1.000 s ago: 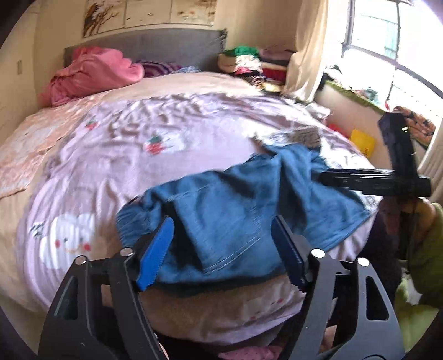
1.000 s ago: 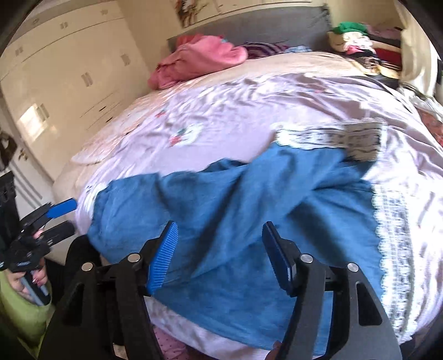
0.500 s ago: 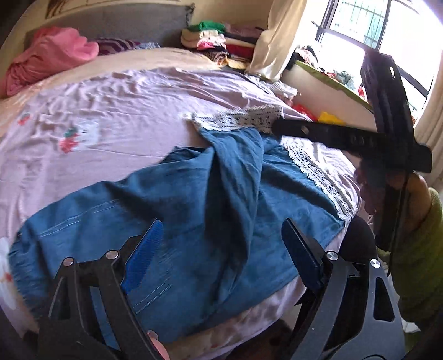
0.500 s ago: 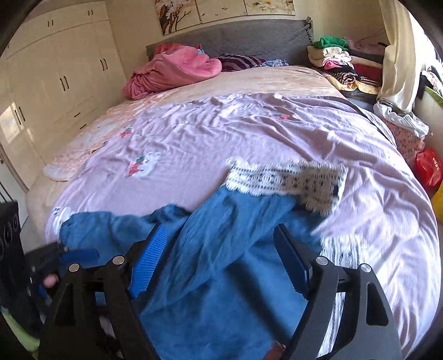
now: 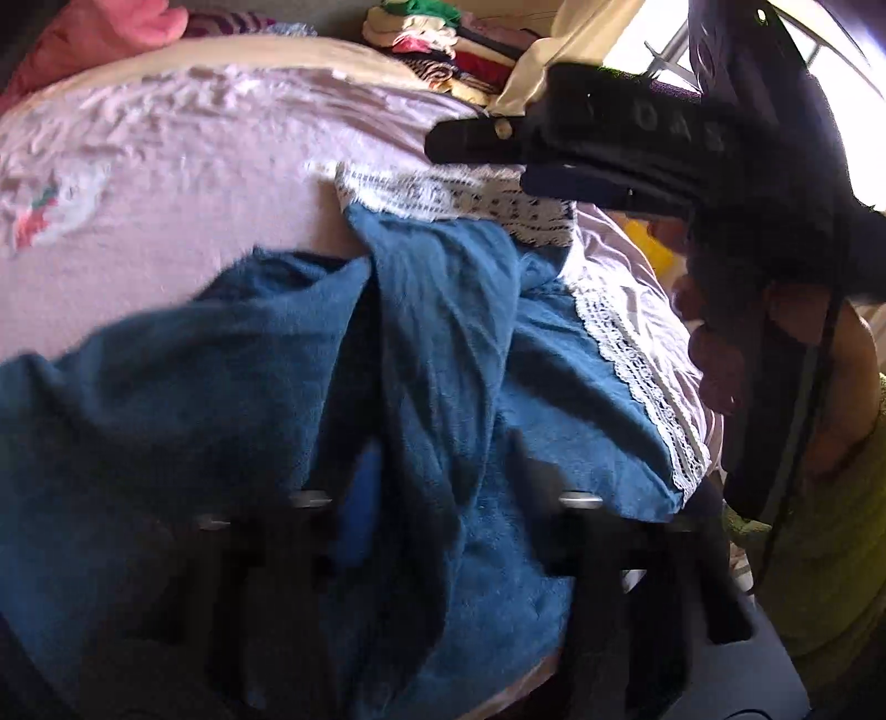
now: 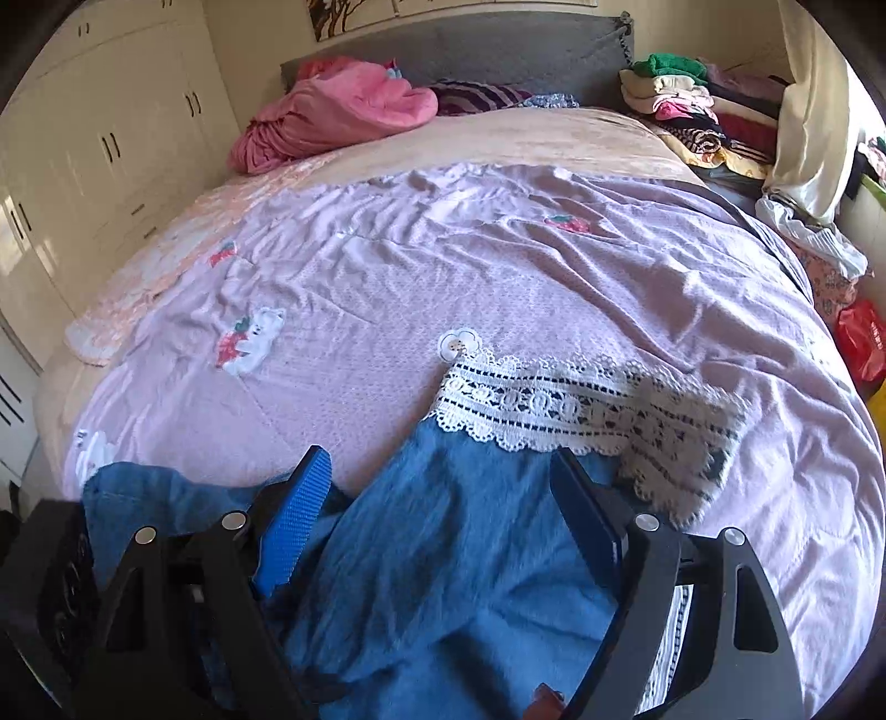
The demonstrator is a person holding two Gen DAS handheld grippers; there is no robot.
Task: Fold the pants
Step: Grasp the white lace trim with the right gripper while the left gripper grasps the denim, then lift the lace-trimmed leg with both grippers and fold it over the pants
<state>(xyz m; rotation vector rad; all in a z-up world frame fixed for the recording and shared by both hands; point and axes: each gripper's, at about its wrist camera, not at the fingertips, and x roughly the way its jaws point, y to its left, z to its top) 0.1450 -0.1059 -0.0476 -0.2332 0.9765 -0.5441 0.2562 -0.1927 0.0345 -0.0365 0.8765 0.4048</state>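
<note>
The blue pants point(image 6: 443, 554) are lying rumpled at the near edge of the bed point(image 6: 498, 288), lace cuff point(image 6: 581, 410) furthest in. Soft, floppy, light denim, probably best taken at the hems. The left gripper point(image 5: 443, 498) has just been closing on a fold, though blur hides the pinch; the right gripper point(image 6: 443, 515) is spread wide, holding nothing.

A lilac bedspread point(image 6: 498, 288) with small cartoon patches covers the bed. A crumpled pink blanket point(image 6: 332, 113) lies by the grey headboard point(image 6: 470, 47). Folded clothes point(image 6: 686, 105) are stacked at the right, near a cream curtain point(image 6: 808, 111). White wardrobes point(image 6: 99, 144) line the left wall.
</note>
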